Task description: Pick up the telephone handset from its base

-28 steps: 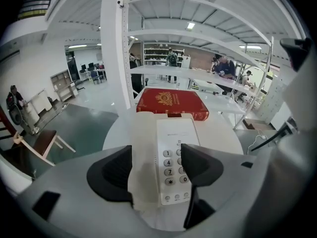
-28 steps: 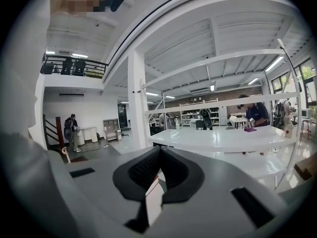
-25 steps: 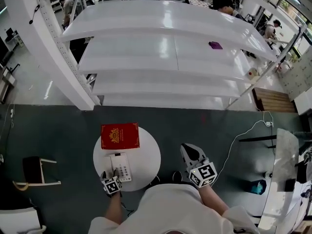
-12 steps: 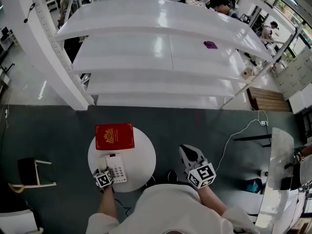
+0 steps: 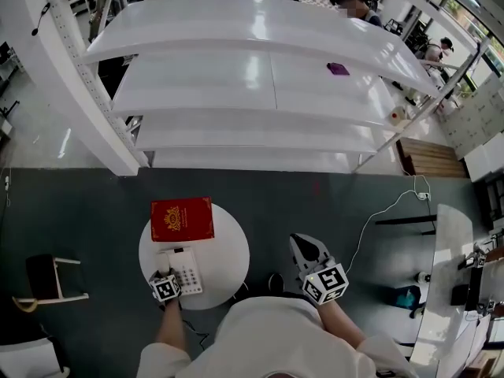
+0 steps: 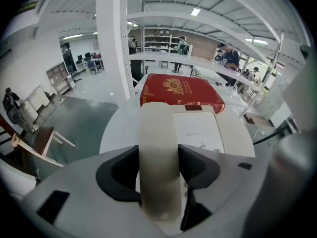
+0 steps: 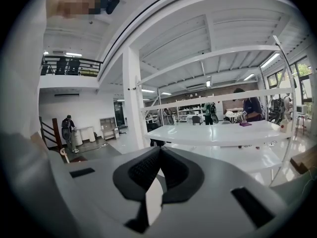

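Note:
A cream telephone handset (image 5: 163, 260) lies along the left side of its white base (image 5: 187, 271) on a small round white table (image 5: 228, 250). My left gripper (image 5: 164, 276) points steeply down over the handset's near end. In the left gripper view the handset (image 6: 157, 138) runs straight between the two dark pads, which have just been closing and now touch both its sides; it still rests on the base (image 6: 198, 133). My right gripper (image 5: 305, 245) hangs off the table's right side, shut and empty (image 7: 158, 150).
A red book with a gold emblem (image 5: 182, 218) lies on the table just beyond the phone (image 6: 181, 90). Long white shelf tables (image 5: 260, 93) fill the far side, one with a purple object (image 5: 337, 69). A white chair (image 5: 55, 286) stands to the left, and cables run on the floor at right.
My left gripper has come down over the handset's near end and its jaws have narrowed onto it. The right gripper has stayed where it was.

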`<state>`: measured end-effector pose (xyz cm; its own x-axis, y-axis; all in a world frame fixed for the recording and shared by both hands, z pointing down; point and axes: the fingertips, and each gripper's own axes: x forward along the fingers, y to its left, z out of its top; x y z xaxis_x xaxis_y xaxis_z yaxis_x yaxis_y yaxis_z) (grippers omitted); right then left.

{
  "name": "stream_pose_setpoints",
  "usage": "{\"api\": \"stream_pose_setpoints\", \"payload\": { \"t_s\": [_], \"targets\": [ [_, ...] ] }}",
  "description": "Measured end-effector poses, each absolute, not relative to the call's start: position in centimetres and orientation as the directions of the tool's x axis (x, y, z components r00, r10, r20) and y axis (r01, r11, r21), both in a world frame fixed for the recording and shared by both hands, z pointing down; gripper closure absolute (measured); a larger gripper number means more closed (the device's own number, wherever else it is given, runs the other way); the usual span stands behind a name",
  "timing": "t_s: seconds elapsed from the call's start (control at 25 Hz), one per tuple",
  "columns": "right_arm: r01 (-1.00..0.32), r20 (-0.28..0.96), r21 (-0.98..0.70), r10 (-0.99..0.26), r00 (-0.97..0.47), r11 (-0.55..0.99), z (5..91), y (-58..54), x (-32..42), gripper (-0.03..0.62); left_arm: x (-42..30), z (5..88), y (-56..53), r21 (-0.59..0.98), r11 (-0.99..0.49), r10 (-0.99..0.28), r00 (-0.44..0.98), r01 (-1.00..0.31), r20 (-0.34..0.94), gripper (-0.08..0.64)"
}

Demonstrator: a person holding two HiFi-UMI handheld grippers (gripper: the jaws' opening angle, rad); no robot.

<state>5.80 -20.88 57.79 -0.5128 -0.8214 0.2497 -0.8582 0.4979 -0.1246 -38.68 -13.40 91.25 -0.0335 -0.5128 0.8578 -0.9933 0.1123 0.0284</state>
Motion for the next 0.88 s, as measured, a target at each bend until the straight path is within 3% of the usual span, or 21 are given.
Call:
{"api": "stream_pose_setpoints", "payload": {
  "t_s": [0.88],
  "targets": [
    [-0.848,0.213,-0.176,-0.822,-0.528,0.499,57.8,-19.8,5.7,0.584,-38.5,89.5,-11.9,0.043,0.160,-0.548,-0.052,-0.986,0.835,0.331]
  ]
}}
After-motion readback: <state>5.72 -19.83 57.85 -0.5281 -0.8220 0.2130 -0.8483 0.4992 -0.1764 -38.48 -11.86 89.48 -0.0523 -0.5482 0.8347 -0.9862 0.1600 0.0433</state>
